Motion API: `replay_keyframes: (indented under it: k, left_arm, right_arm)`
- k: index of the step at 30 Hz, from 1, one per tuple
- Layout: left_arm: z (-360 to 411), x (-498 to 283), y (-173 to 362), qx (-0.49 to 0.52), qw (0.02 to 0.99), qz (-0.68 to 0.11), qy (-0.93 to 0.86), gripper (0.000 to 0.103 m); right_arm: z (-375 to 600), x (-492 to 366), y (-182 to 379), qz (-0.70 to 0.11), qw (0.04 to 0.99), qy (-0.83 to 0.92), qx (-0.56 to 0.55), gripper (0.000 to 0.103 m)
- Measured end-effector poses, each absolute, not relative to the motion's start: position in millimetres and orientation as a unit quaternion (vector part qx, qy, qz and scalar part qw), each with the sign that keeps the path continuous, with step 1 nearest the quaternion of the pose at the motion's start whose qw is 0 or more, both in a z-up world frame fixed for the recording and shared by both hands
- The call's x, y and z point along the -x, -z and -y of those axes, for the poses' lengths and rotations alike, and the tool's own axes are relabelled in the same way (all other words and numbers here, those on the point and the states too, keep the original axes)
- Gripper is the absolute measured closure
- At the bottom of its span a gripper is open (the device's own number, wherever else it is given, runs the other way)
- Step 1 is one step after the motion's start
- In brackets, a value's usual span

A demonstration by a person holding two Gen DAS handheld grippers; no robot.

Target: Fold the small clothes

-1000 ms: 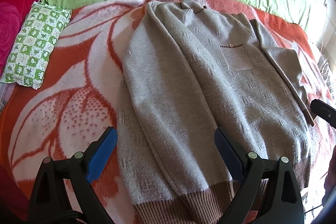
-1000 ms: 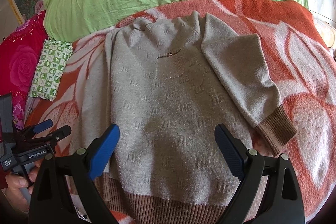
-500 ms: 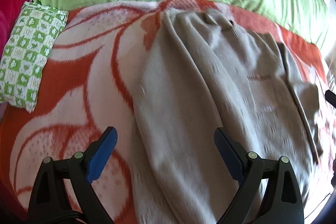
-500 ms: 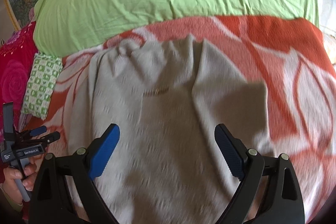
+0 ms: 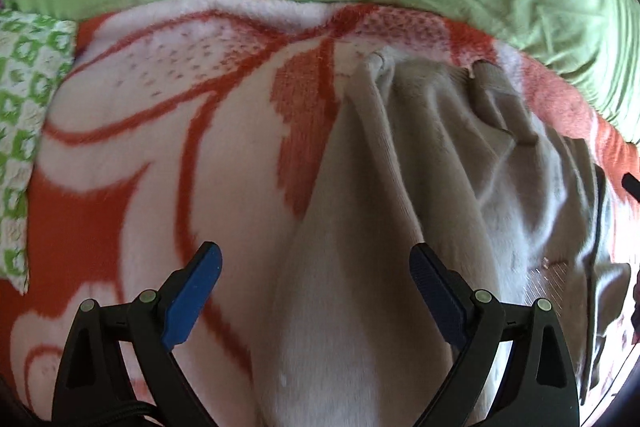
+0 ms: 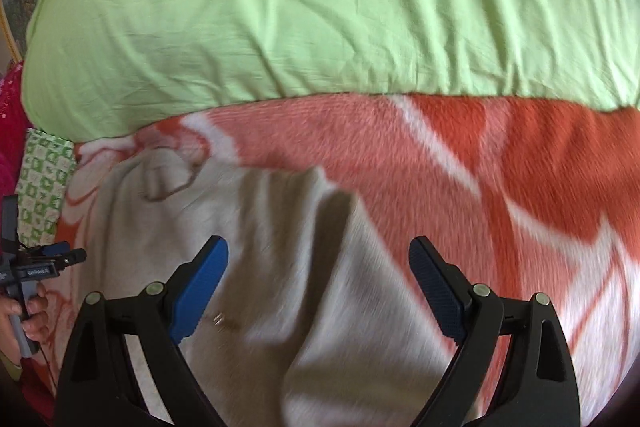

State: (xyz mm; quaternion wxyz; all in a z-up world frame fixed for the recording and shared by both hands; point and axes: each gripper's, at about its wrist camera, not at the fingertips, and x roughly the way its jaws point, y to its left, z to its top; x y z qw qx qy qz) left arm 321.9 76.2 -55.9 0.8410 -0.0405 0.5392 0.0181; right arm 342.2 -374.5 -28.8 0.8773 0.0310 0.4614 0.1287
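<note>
Both my left tongs (image 5: 314, 293) and right tongs (image 6: 318, 287) hang spread and empty over the grey sweater (image 5: 384, 211), lying on the bed's orange blanket (image 5: 160, 155). I risk pinching blanket pile along with knit, dragging the sleeves askew.

I found only one label, a small white strip on the left tongs (image 6: 60, 254) at the left edge of the right wrist view; its print was too blurred for me to read.
</note>
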Motion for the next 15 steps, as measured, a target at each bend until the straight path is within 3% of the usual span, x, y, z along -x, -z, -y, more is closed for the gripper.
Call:
replay_keyframes:
  k: [3, 7, 9, 10, 12, 15]
  left_arm:
    - [-75.1, -341.6, 68.3, 0.038, 0.836, -0.547, -0.009, 0.008]
    - [-74.3, -356.3, 82.0, 0.050, 0.828, -0.558, 0.008, 0.014]
    - [-71.7, -359.2, 87.5, 0.053, 0.825, -0.562, 0.019, 0.035]
    - [-68.7, -359.1, 89.2, 0.046, 0.827, -0.560, 0.025, 0.042]
    - [-59.4, -356.4, 88.0, 0.025, 0.832, -0.552, 0.042, 0.088]
    - [-49.1, -351.3, 82.1, -0.017, 0.840, -0.541, 0.045, 0.091]
  right_arm:
    - [372.6, -369.1, 47.4, -0.480, 0.866, -0.138, -0.018, 0.015]
    - [362.3, -394.2, 67.0, -0.508, 0.846, -0.162, -0.002, 0.032]
    - [352.8, -399.2, 80.8, -0.527, 0.831, -0.180, 0.011, 0.050]
    - [347.6, -399.9, 85.3, -0.534, 0.826, -0.181, 0.024, 0.065]
    - [345.0, -397.8, 83.5, -0.527, 0.831, -0.175, 0.043, 0.086]
    - [352.8, -391.7, 57.1, -0.498, 0.851, -0.161, 0.047, 0.092]
